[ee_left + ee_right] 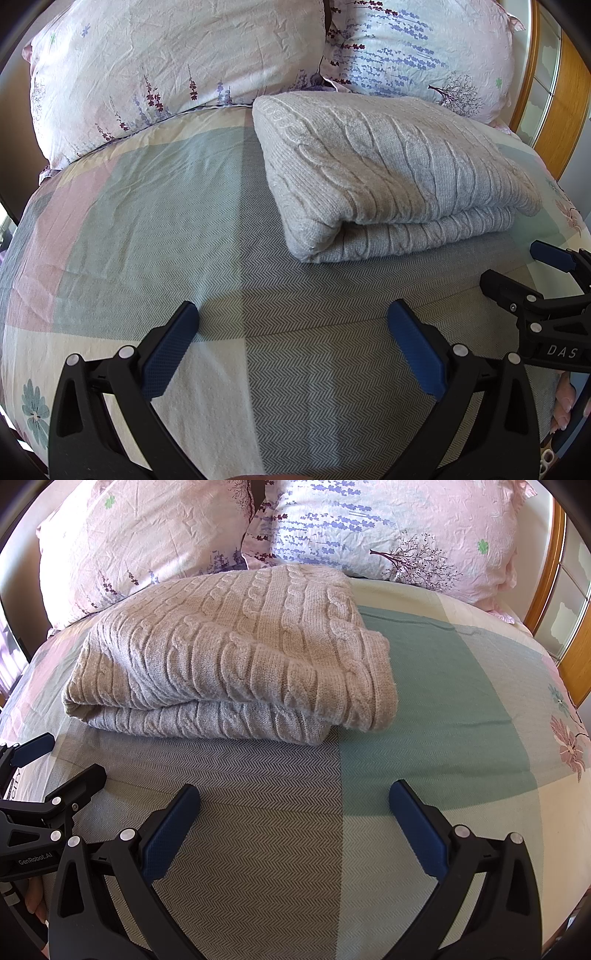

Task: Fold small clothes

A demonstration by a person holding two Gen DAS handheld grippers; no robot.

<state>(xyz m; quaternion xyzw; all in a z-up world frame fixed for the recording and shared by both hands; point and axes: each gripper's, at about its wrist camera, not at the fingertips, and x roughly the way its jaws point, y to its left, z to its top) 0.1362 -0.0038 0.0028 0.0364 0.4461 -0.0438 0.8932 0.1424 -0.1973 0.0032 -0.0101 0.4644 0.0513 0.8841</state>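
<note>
**A:** A bed with a patchwork quilt [147, 221]. Where do the tools stand?

**B:** Left gripper [291, 347] spread wide, grasping nothing, over bare quilt; right gripper [293, 827] equally spread and empty, beside it. Both sit back from the work, I'd judge because the fold looks done.

**A:** And the garment?

**B:** One grey cable-knit sweater [229, 657], doubled over on the quilt, well ahead of the fingertips, its far edge just before the pillows.

**A:** Count?

**B:** One sweater, two grippers, two floral pillows: left pillow [147, 66] and right pillow [424, 48].
</note>
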